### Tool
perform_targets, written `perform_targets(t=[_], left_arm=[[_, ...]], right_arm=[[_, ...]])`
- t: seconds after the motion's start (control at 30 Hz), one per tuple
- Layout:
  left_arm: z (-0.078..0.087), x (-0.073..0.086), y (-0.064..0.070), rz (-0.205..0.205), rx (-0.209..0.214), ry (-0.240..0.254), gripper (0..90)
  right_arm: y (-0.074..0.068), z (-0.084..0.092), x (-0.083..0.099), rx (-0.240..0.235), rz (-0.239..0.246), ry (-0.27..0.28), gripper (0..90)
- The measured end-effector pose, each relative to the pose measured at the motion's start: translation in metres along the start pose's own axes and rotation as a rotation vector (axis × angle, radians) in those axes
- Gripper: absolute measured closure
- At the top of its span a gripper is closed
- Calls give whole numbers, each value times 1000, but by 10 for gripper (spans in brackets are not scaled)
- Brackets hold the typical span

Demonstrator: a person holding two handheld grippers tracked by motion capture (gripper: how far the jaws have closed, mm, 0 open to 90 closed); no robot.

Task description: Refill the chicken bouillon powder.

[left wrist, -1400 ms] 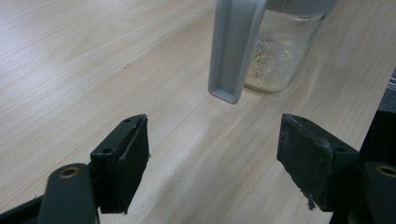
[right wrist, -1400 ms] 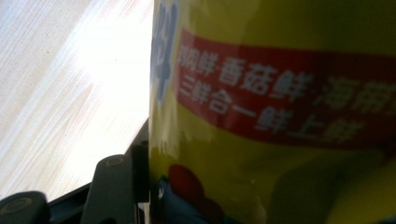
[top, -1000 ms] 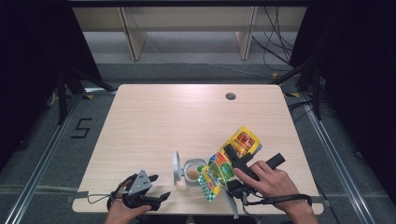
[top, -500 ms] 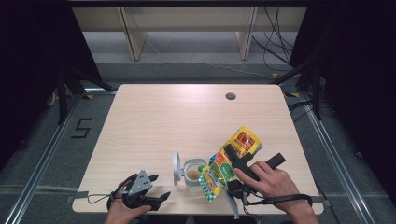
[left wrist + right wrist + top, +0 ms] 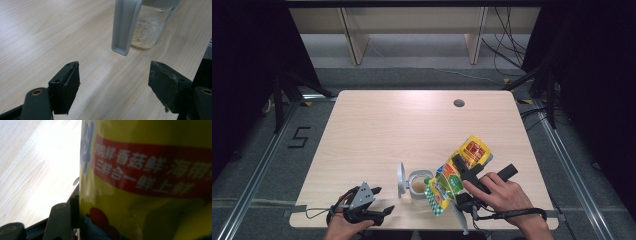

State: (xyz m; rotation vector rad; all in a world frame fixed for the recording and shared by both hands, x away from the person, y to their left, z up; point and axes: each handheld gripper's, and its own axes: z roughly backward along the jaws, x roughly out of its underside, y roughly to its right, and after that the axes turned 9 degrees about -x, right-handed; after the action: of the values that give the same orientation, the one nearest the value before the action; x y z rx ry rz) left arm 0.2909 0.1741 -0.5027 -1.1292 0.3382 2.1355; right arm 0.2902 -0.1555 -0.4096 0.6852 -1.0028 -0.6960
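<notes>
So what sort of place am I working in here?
Probably a lab recording bay: a bare wooden table walled by black curtains, loose cables on the floor, and a taped number 5 beside it.

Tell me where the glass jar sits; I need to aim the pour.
In the high view the glass jar stands near the table's front edge, between the left gripper and the yellow packet held by the right gripper.

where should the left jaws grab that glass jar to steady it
Grip the jar around its clear round body, below the rim, coming in level from the left gripper side. Its grey flip lid stands open on that side, so go under it. The pouch leans over the jar's right side, so that side looks blocked.
</notes>
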Motion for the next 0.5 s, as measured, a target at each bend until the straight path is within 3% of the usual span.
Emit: perform_targets(t=[0.1, 0.2, 0.23, 0.27, 0.3, 0.33, 0.37, 0.47, 0.5], left_arm=[[0, 1, -2, -15, -7, -13, 251], [0, 0, 1, 2, -9, 13, 251], [-1, 0, 3, 28, -2, 22, 251], [-1, 0, 2, 26, 0, 21, 251], [0, 0, 0, -2, -2, 0, 251], [-1, 1, 0, 9, -3, 3, 252], [0, 1, -2, -15, -5, -13, 252], [0, 0, 0, 6, -10, 11, 251], [0, 0, 0, -4, -7, 18, 251]], right_arm=[[1, 0, 1, -2, -4, -1, 450], [-1, 0, 0, -5, -4, 4, 450], [-1, 0, 0, -4, -4, 5, 450], [0, 0, 0, -2, -2, 3, 450], [0, 0, 1, -4, -2, 2, 450], [0, 0, 1, 0, -6, 1, 450], [0, 0, 1, 0, -7, 1, 450], [-1, 0, 0, -4, -5, 4, 450], [-1, 0, 1, -7, -5, 5, 450]])
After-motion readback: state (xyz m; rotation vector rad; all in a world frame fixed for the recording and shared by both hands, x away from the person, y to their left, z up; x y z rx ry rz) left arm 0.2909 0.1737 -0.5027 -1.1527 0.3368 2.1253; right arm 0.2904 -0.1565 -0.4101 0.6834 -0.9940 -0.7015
